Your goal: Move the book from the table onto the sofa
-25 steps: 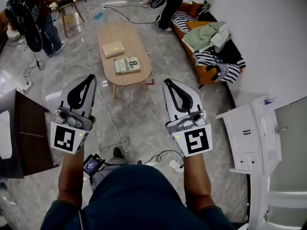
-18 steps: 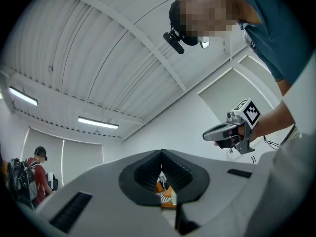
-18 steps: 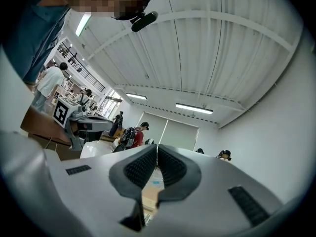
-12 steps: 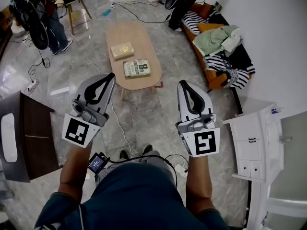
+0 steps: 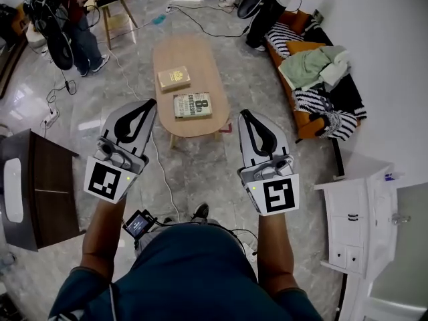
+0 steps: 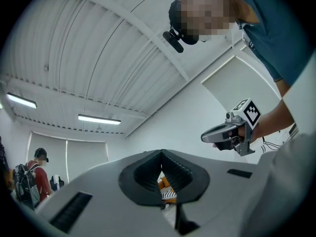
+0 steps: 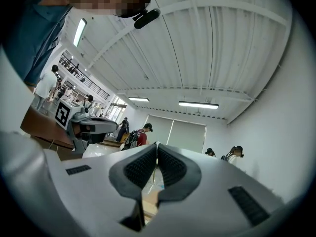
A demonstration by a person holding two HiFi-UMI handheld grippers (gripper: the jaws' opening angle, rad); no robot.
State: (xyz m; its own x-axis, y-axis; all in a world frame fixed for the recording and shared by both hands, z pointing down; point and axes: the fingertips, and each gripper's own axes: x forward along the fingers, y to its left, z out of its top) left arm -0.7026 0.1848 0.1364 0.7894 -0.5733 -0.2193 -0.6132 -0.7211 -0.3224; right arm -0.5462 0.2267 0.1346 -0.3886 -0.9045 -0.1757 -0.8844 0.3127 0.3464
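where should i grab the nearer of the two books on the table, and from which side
Probably its near long edge, coming in low from the table's near end. The book lies flat close to that rounded end, so that edge is the most exposed; the tan book lies beyond its far side.
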